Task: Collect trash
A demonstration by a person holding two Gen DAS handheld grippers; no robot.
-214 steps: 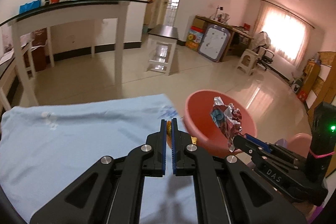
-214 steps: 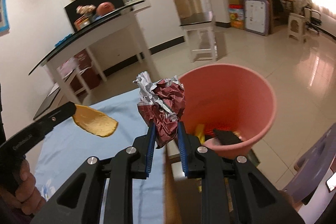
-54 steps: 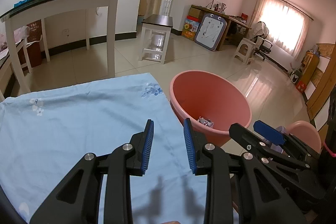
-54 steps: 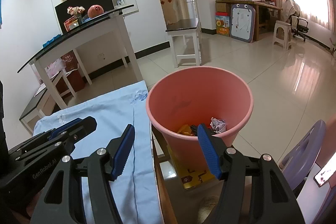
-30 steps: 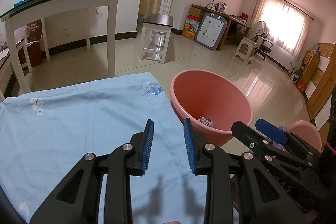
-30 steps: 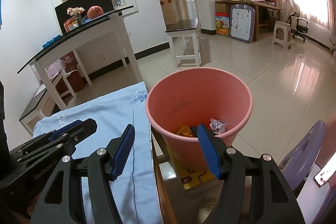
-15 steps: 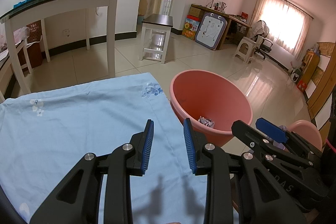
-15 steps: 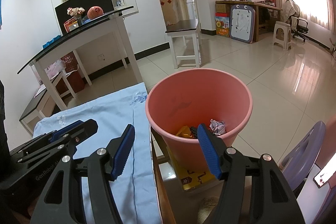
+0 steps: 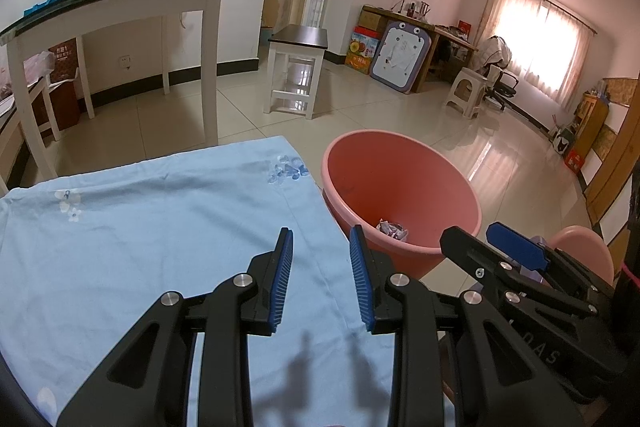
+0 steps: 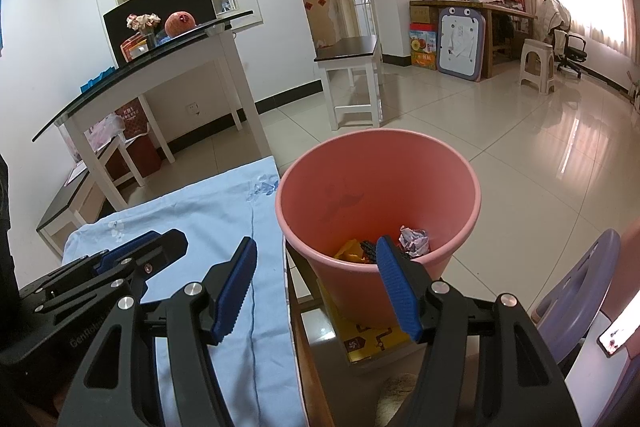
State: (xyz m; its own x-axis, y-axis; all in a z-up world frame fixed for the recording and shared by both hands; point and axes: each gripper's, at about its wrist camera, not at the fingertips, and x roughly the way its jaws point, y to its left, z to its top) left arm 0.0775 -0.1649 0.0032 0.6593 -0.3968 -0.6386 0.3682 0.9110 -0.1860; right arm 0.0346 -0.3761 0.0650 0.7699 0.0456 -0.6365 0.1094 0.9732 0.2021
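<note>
- The left tool [image 9: 320, 275] hovers over the blue-clothed worktop [image 9: 140, 227], jaws apart, nothing between them.
- The right tool [image 10: 316, 283] gapes wide and empty near the pink bin [image 10: 460, 227].
- Crumpled trash [image 10: 414, 239] lies inside the bin.

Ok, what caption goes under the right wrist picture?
Open right claw hangs over the round pink plastic bin holding crumpled trash.
</note>
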